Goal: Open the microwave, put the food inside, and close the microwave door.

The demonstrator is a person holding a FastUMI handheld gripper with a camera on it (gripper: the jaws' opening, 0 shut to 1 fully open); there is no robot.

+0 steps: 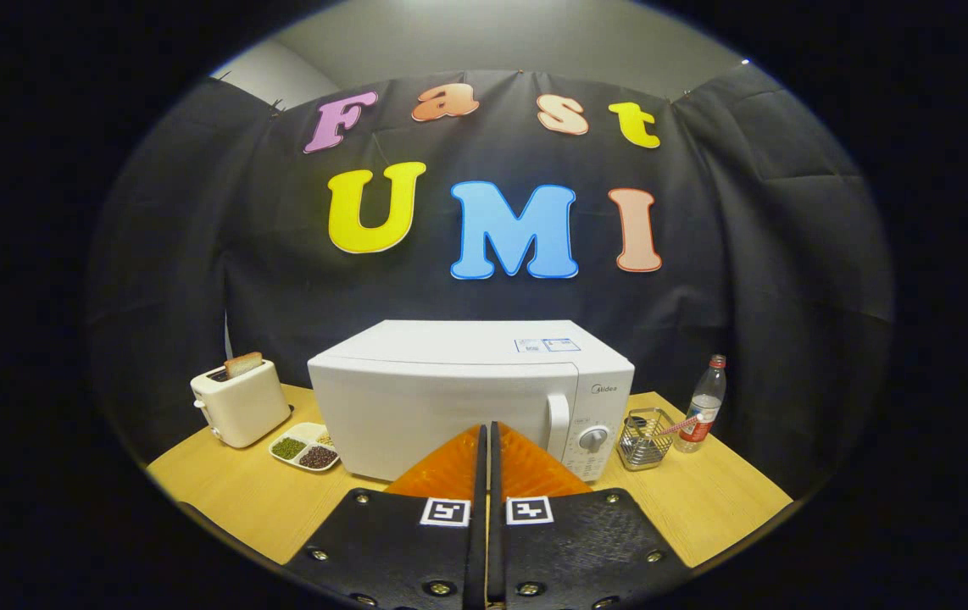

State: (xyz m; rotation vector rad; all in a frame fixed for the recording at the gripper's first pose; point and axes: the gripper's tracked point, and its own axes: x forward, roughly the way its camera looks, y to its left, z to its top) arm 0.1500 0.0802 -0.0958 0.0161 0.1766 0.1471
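- The gripper [487,428] sits low in the frame's centre, fingers together with nothing between them.
- The microwave [450,398] stands mid-frame just beyond the fingertips, door shut and facing the camera.
- Its handle [559,426] lies just right of the tips, long axis upright.
- Opening likely needs a short rightward shift.
- The food tray [306,446] is at lower left.

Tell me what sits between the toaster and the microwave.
In the gripper view, a divided dish of beans lies on the table between the toaster and the microwave. The gripper is shut.
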